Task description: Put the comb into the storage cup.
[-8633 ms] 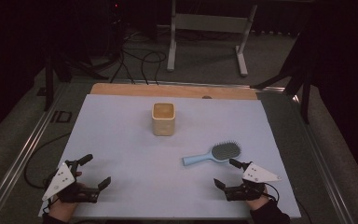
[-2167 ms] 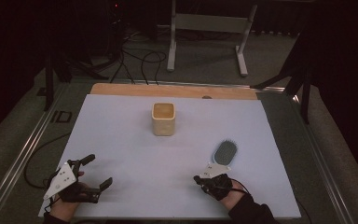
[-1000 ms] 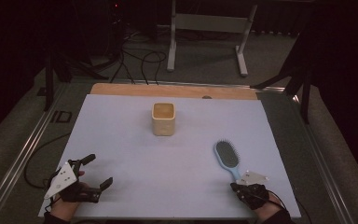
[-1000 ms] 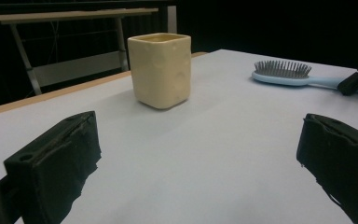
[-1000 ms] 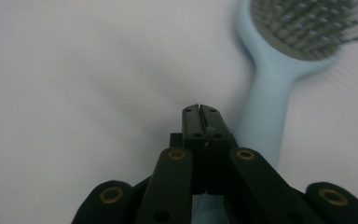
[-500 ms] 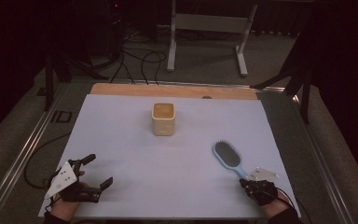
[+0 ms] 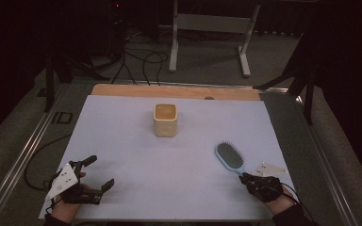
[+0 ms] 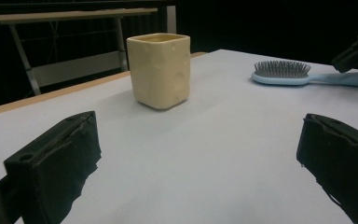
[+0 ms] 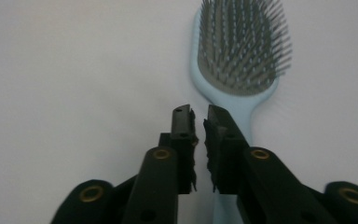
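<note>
A light blue hairbrush (image 7: 230, 157) lies flat on the white table (image 7: 136, 160), on the right side and near the front. Its grey bristles point up. Its round head points away from the person and a bit to the left, and its handle points back toward the right gripper (image 7: 246, 178).

The right gripper sits at the end of the handle. In the right gripper view, its two black jaws are almost pressed together, with just a thin gap between them. The handle of the hairbrush (image 9: 242, 60) runs under the right jaw, not between the two jaws, so they hold nothing.

A yellow square cup (image 7: 165, 119) stands upright in the middle of the table, well apart from the brush. It has small round dents on its sides.

The left gripper (image 7: 99, 173) rests at the front left of the table, far from both things. Its jaws are wide apart and empty. In the left gripper view, the cup (image 8: 159, 70) and the brush (image 8: 303, 74) show between them, farther off.
</note>
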